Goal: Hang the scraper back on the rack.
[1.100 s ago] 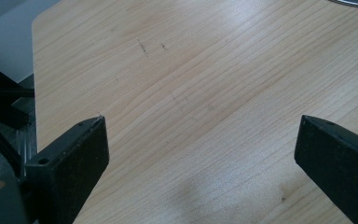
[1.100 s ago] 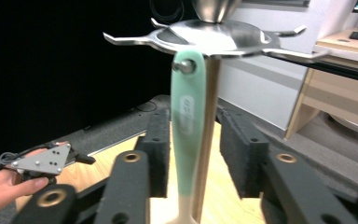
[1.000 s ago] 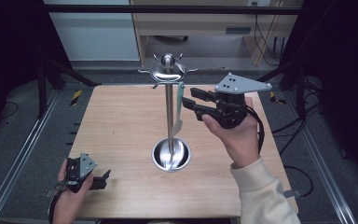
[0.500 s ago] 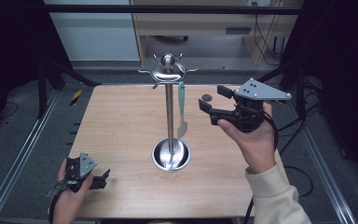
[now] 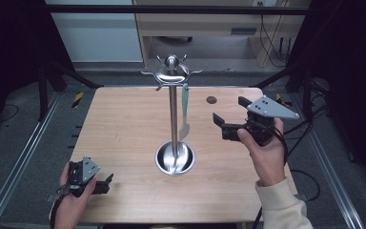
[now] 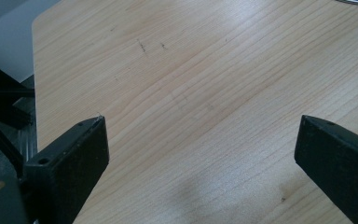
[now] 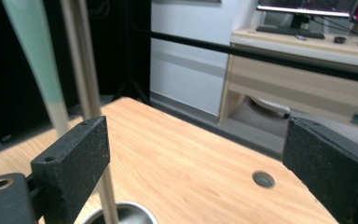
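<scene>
A round steel bowl-shaped base (image 5: 174, 158) sits near the middle of the wooden counter (image 5: 124, 124), a little toward the near edge. A thin steel pole (image 5: 173, 117) rises straight out of it to a domed cap with small hooks (image 5: 171, 71) spread around the top. The bowl's shiny inside shows reflections, and I cannot tell whether anything lies in it.

From one hook on the right side of the cap hangs a utensil with a pale green handle (image 5: 185, 102) and a metal end (image 5: 184, 130), dangling just beside the pole and clear of the base. In the right gripper view the green handle (image 7: 35, 60) and the pole (image 7: 86, 88) stand close together at the left, blurred.

A small dark round hole (image 5: 211, 100) marks the counter toward the far right corner.

The right claw (image 5: 232, 117), held in a hand (image 5: 266, 155) above the right side of the counter, is spread wide with nothing between its jaws, pointing toward the stand. The left claw (image 5: 106, 183) rests low at the near left corner in the other hand (image 5: 69, 202), jaws also wide apart over bare wood.
</scene>
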`<state>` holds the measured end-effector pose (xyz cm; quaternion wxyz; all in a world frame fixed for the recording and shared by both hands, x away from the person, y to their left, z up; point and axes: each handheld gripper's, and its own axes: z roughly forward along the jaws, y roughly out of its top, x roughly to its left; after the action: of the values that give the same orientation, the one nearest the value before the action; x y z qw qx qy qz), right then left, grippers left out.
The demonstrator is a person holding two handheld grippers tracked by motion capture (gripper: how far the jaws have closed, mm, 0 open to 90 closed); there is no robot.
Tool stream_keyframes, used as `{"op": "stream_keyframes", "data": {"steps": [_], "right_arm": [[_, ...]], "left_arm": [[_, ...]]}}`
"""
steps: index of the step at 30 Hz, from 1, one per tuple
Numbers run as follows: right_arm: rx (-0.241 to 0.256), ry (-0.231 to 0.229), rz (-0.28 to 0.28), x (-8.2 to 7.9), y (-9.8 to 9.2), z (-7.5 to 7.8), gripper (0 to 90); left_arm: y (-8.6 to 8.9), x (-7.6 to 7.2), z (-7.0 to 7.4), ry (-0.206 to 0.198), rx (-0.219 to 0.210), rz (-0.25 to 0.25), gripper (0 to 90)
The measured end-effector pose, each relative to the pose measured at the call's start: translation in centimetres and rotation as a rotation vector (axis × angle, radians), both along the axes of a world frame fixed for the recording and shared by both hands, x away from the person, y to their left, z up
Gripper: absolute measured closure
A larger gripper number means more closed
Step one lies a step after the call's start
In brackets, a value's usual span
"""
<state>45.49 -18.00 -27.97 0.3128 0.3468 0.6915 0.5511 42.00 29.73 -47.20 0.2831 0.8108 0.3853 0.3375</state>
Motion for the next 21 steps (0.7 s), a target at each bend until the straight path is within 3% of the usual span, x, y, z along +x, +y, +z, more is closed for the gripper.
{"op": "stream_keyframes", "data": {"steps": [7,18,21], "right_arm": [[0.002,0.034,-0.07,0.1,-1.3,-3.0,10.1],[-0.005,0.098,-0.096,-0.1,-2.2,-8.1,11.5],[-0.032,0.121,-0.096,0.0,-1.9,-9.6,11.6]], "left_arm": [[0.3,-0.1,0.0,-0.004,-0.008,0.013,2.7],[0.4,0.0,0.0,-0.002,-0.012,0.018,2.7],[0.4,-0.1,0.1,-0.005,-0.01,0.016,2.7]]}}
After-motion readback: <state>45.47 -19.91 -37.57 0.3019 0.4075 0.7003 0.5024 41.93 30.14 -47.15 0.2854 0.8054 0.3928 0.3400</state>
